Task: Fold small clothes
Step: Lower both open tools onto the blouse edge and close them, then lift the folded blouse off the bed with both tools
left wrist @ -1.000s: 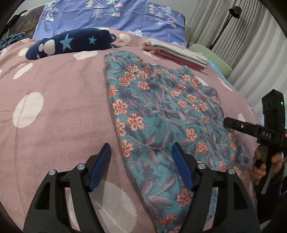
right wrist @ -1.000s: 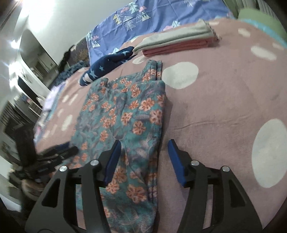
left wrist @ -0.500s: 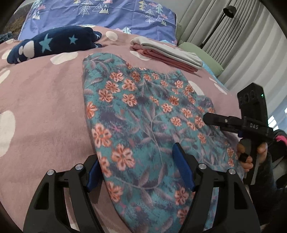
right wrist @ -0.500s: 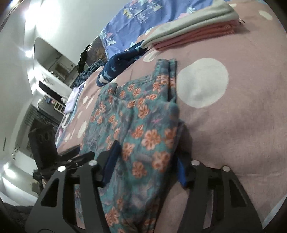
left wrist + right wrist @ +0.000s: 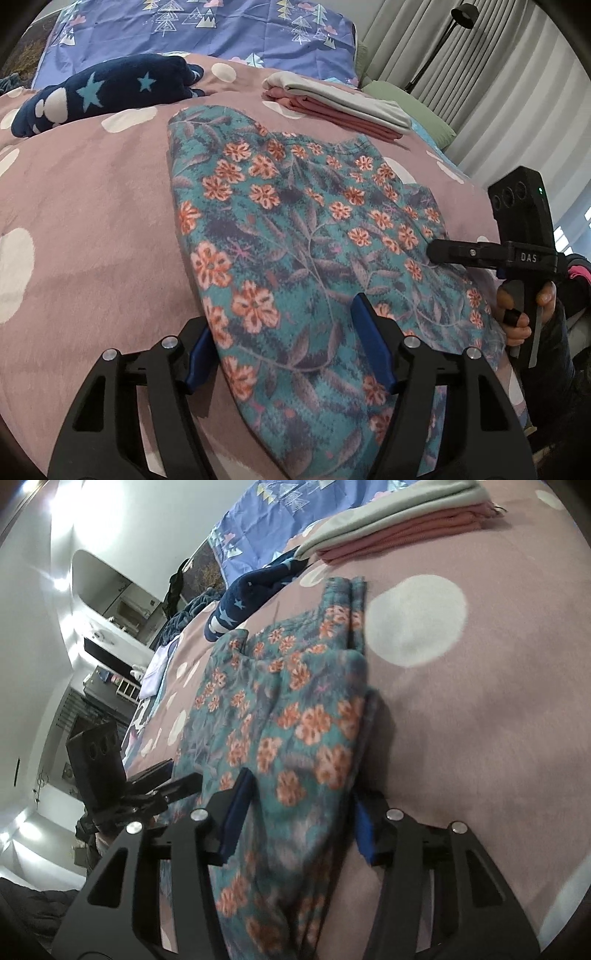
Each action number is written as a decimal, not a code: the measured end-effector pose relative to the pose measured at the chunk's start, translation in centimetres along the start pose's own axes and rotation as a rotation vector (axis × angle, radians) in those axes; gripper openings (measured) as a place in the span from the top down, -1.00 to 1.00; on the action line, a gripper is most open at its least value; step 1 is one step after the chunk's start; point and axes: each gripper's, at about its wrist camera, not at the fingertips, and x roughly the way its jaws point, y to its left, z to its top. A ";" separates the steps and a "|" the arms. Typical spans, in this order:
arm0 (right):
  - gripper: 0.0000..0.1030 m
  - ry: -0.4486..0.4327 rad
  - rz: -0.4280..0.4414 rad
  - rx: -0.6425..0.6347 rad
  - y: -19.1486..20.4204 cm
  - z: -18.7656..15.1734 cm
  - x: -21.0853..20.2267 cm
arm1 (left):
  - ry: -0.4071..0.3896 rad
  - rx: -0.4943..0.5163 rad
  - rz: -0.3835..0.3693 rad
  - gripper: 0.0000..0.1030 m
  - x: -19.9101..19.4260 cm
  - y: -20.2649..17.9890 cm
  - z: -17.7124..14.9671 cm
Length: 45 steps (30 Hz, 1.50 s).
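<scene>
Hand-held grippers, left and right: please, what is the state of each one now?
Left hand-held gripper: open, jaws astride the floral garment edge.
Right hand-held gripper: open, jaws astride the garment's other edge.

Pink blanket with white dots (image 5: 92, 206) under everything. Ahead and left of the tongs: navy star-print plush bundle (image 5: 107, 88). Ahead and right: folded grey-and-pink stack (image 5: 340, 110), green pillow (image 5: 410, 110) behind it. Furthest ahead: blue tree-print bedding (image 5: 207, 29). Far right: floor lamp (image 5: 458, 22), grey curtains (image 5: 524, 85).
</scene>
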 end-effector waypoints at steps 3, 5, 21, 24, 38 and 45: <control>0.02 0.007 0.006 -0.018 0.2 0.6 0.7 | 0.001 0.009 -0.006 -0.33 0.4 0.1 0.4; 0.02 0.013 -0.010 -0.043 0.5 1.0 1.3 | 0.003 0.028 0.002 -0.33 0.7 -0.1 0.6; 0.28 -0.011 -0.146 -0.137 2.1 1.5 2.3 | -0.001 0.090 0.034 0.12 1.4 -1.1 1.7; 0.47 -0.027 -0.226 -0.171 4.0 1.1 1.7 | -0.020 0.098 0.072 0.45 0.3 -2.0 1.8; 0.62 -0.436 -0.295 -0.344 13.2 0.1 -12.2 | -0.296 0.357 0.176 0.55 -9.0 -12.1 6.5; 0.62 -0.590 -0.354 -0.388 14.8 3.3 -16.6 | -0.404 0.461 0.202 0.55 -9.8 -15.9 11.3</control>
